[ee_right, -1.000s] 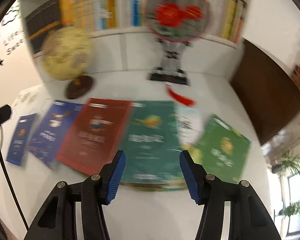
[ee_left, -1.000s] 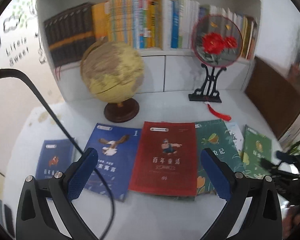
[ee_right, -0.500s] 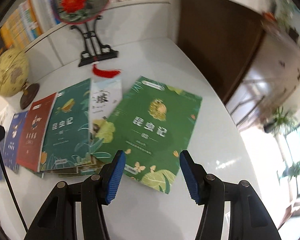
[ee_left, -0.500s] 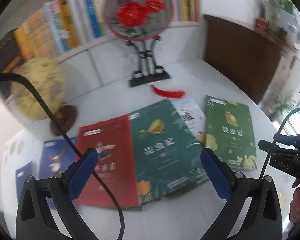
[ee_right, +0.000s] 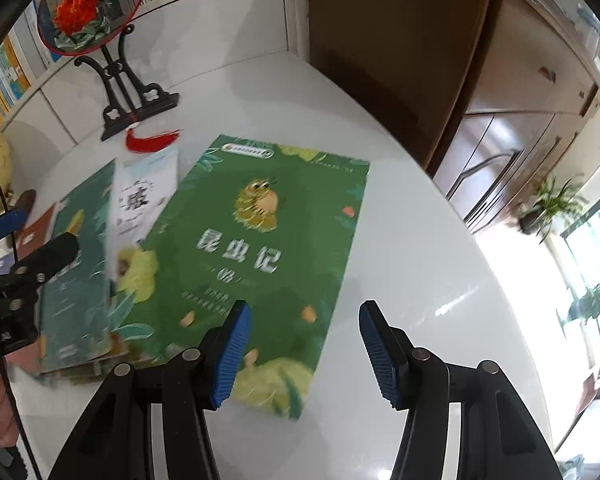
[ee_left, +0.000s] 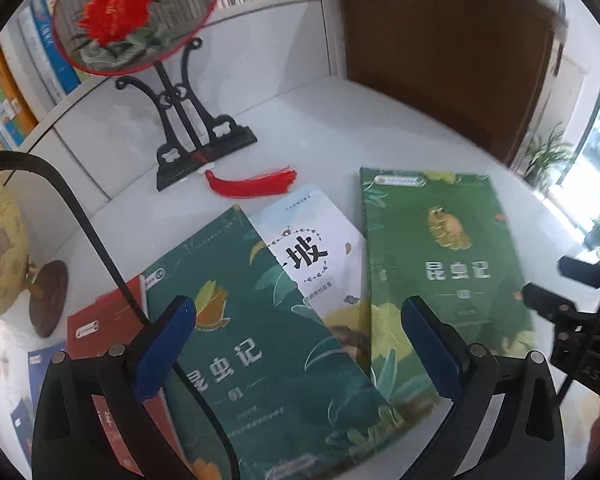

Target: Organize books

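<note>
Over the white desk (ee_right: 412, 240) we hover both grippers, fingers apart and empty: left gripper (ee_left: 300, 348) above the dark green book (ee_left: 260, 344), right gripper (ee_right: 304, 348) at the light green book (ee_right: 268, 248). We judge gathering has barely begun; next we must close on 1 book's edge.

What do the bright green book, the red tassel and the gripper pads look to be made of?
Bright green book: thin paperback, apparently coated paper; it lies flat with a printed cover.
Red tassel: silky thread or cord, judging by its fine parallel strands.
Gripper pads: blue, ribbed, matte, likely rubber or soft plastic, on black, probably plastic, fingers.
</note>
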